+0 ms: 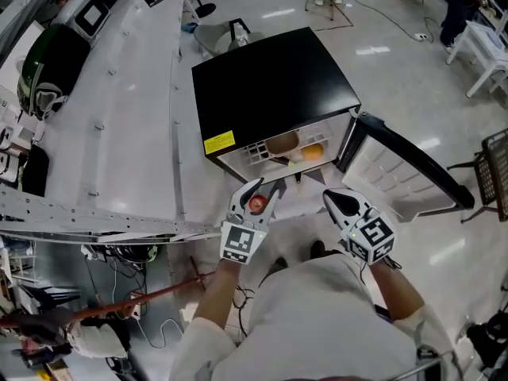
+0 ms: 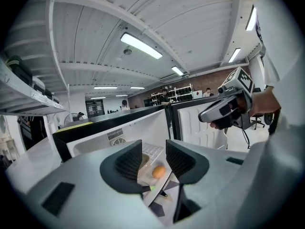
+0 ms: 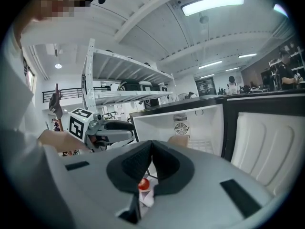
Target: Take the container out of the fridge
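Note:
The black mini fridge (image 1: pixel 270 78) stands on the floor with its door (image 1: pixel 413 165) swung open to the right. On its shelf lie a brown round thing (image 1: pixel 282 143) and an orange fruit (image 1: pixel 313 152). My left gripper (image 1: pixel 263 190) hovers just before the opening with its jaws apart. A small red fruit (image 1: pixel 256 203) shows between them, seemingly lower down. In the left gripper view the gripper (image 2: pixel 154 159) frames a clear container (image 2: pixel 151 175) holding the orange fruit (image 2: pixel 157 171); the pads do not press on it. My right gripper (image 1: pixel 329 198) (image 3: pixel 151 144) is shut and empty, above the red fruit (image 3: pixel 143 184).
A long white metal rack (image 1: pixel 119 133) with dark gear runs along the left. Cables and a red rod (image 1: pixel 151 296) lie on the floor at lower left. A wire chair (image 1: pixel 496 173) stands at the right, white furniture (image 1: pixel 484 46) at upper right.

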`<state>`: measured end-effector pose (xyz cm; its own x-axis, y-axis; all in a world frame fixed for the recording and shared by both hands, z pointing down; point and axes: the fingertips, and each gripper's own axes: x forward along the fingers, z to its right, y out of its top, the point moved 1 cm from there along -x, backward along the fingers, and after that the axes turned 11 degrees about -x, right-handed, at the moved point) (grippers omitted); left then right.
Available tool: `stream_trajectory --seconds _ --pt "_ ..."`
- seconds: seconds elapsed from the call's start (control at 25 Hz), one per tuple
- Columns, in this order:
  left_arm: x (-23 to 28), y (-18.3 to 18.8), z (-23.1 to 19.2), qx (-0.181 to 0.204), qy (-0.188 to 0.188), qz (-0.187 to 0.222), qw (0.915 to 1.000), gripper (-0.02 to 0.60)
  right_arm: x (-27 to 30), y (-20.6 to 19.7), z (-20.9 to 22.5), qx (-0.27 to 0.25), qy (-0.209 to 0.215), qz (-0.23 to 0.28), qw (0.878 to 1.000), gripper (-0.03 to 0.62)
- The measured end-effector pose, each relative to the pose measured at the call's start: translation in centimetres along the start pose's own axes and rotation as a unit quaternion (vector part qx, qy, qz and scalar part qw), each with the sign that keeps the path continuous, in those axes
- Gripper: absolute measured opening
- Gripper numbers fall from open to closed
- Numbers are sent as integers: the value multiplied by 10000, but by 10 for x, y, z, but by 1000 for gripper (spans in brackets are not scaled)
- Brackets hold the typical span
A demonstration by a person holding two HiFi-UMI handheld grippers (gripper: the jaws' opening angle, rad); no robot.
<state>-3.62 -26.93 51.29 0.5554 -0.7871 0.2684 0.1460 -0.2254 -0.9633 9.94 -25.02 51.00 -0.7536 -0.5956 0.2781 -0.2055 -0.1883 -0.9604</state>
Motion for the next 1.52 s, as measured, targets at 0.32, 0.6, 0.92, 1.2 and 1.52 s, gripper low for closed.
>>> stream_trajectory --seconds 0.32,0.6,0.92,1.2,1.52 --pt "49 -26 -1 809 190 -498 9953 176 -2 -10 12 66 31 -21 10000 8" --pt "94 -57 -15 1612 455 -1031 9805 215 0 -13 21 130 44 7 9999 6" --pt "136 -96 -35 2671 683 -1594 9479 271 -1 -22 28 217 46 -86 9997 7" --pt "165 -127 -52 3410 830 -1987 9150 301 -3 -30 35 314 9 -149 9994 6" --pt "185 -159 -74 3664 991 -2519 8902 310 -6 -39 40 420 -24 -219 9989 6"
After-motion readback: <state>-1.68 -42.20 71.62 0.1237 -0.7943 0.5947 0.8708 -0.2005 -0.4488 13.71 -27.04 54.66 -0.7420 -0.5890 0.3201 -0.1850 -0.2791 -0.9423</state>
